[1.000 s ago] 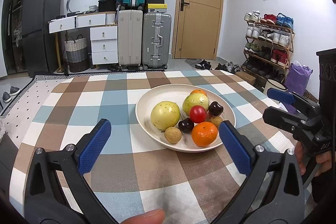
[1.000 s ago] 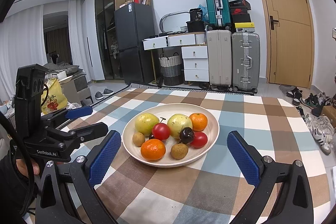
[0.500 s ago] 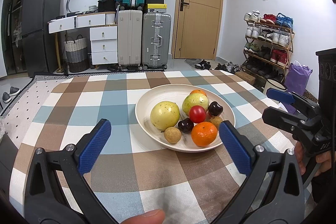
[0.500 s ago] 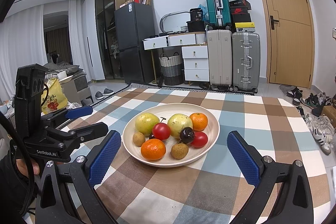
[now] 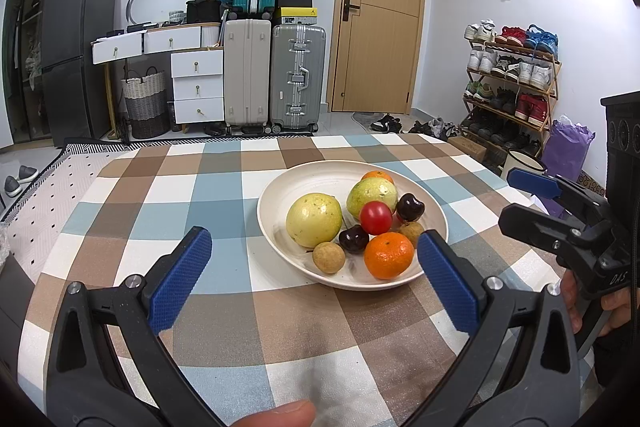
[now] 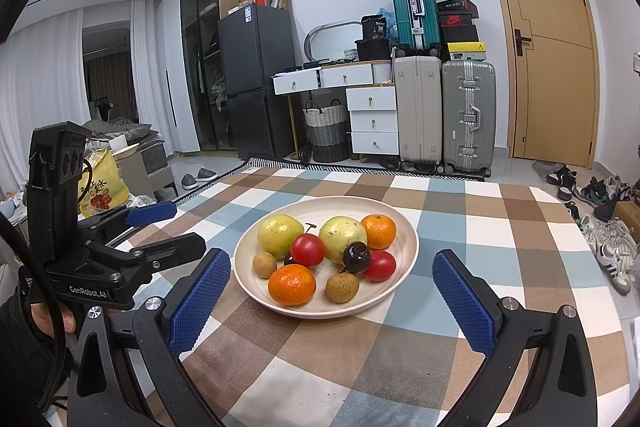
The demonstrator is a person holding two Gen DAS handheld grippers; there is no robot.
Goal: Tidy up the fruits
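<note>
Nothing has moved since earlier; my left hand-held gripper (image 5: pixel 314 277) and right hand-held gripper (image 6: pixel 332 297) hang released over the checkered tabletop (image 5: pixel 168 187); suitcases (image 5: pixel 276 75) line the wall.

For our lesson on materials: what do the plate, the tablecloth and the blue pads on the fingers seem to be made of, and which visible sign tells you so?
Plate: probably glazed ceramic, perhaps melamine; cream, smooth, faint ridges, soft sheen.
Tablecloth: woven fabric, matt; checked pattern, lies soft over the table edge.
Blue pads: likely rubber or soft plastic; a fine raised grid for grip, no shine.
</note>
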